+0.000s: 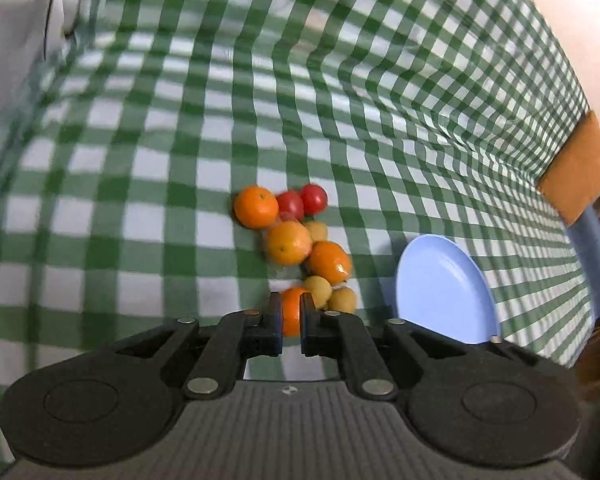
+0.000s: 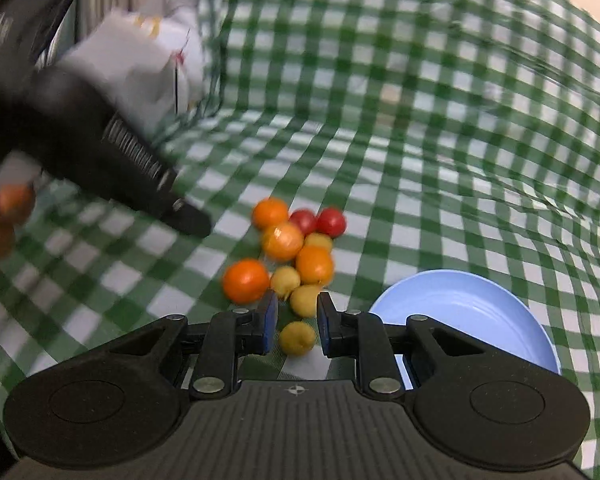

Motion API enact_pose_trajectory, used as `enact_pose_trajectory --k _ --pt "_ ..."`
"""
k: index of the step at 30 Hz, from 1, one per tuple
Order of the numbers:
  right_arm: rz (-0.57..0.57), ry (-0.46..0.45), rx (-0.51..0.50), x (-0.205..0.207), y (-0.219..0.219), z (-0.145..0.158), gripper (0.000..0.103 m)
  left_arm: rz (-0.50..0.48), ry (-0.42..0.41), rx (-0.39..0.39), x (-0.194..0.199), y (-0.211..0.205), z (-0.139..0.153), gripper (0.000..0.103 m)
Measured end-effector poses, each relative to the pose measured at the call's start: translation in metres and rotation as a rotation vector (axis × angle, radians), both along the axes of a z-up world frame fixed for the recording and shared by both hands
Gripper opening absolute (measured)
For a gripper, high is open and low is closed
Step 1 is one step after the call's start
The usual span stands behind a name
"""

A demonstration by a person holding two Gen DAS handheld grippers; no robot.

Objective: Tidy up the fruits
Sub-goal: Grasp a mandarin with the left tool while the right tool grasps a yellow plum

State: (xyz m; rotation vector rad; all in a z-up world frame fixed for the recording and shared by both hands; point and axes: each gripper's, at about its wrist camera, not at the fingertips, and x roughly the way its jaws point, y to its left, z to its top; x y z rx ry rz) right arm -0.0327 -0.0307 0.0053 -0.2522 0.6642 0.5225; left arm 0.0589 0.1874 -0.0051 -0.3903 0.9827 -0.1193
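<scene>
A cluster of fruit lies on the green checked cloth: oranges (image 1: 256, 207) (image 2: 283, 241), two red tomatoes (image 1: 313, 198) (image 2: 331, 221) and several small yellow fruits (image 1: 342, 300) (image 2: 307, 300). In the left wrist view my left gripper (image 1: 290, 304) has its jaws narrowly apart with an orange (image 1: 291, 312) seen between them; contact is unclear. In the right wrist view my right gripper (image 2: 297, 308) is open, with a yellow fruit (image 2: 297, 337) lying between its fingers. The left gripper (image 2: 188, 220) also shows there, left of the pile. A light blue plate (image 1: 444, 288) (image 2: 468, 312) sits right of the fruit.
A white bag or cloth (image 2: 140, 68) lies at the far left of the table. The table's right edge, an orange-brown corner piece (image 1: 576, 168) and a blue leg (image 1: 592, 256) show in the left wrist view. The cloth is wrinkled at the back.
</scene>
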Motion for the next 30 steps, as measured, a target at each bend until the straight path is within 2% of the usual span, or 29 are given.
enact_pose_trajectory --k 2,4,6,11,14,16,17,19,21,25,26,28,30 --pt "0.014 -0.006 -0.041 0.003 0.006 -0.008 0.033 -0.005 0.022 -0.01 0.01 -0.007 -0.005 0.022" --pt "0.023 0.0 -0.074 0.005 0.011 -0.014 0.033 -0.025 0.026 0.011 0.015 -0.014 -0.008 0.029" --pt "0.032 0.002 -0.099 0.01 0.013 -0.019 0.033 -0.039 0.024 0.047 0.023 -0.027 -0.011 0.04" --pt "0.04 0.026 -0.129 0.016 0.02 -0.031 0.033 -0.047 0.042 0.127 0.038 -0.048 -0.02 0.047" --pt "0.04 0.044 -0.155 0.017 0.024 -0.04 0.035 -0.067 0.046 0.17 0.043 -0.056 -0.025 0.047" --pt "0.043 0.035 -0.165 0.016 0.024 -0.042 0.036 -0.083 0.052 0.207 0.043 -0.058 -0.028 0.035" --pt "0.043 0.03 -0.163 0.016 0.024 -0.041 0.033 -0.09 0.049 0.224 0.041 -0.057 -0.028 0.032" --pt "0.039 0.019 -0.147 0.015 0.022 -0.039 0.027 -0.086 0.055 0.189 0.037 -0.049 -0.025 0.031" --pt "0.036 0.028 -0.12 0.017 0.019 -0.036 0.027 -0.06 0.055 0.132 0.031 -0.036 -0.02 0.031" --pt "0.056 0.061 -0.039 0.015 0.014 -0.027 0.027 0.007 0.118 -0.05 0.014 0.005 -0.025 0.031" --pt "0.063 0.073 -0.023 0.014 0.014 -0.026 0.027 0.026 0.138 -0.057 0.011 0.013 -0.029 0.031" --pt "0.076 0.105 -0.003 0.013 0.014 -0.026 0.027 0.054 0.167 -0.018 0.009 0.021 -0.031 0.032" --pt "0.083 0.131 -0.007 0.014 0.016 -0.029 0.027 0.074 0.162 0.012 0.004 0.029 -0.032 0.032"
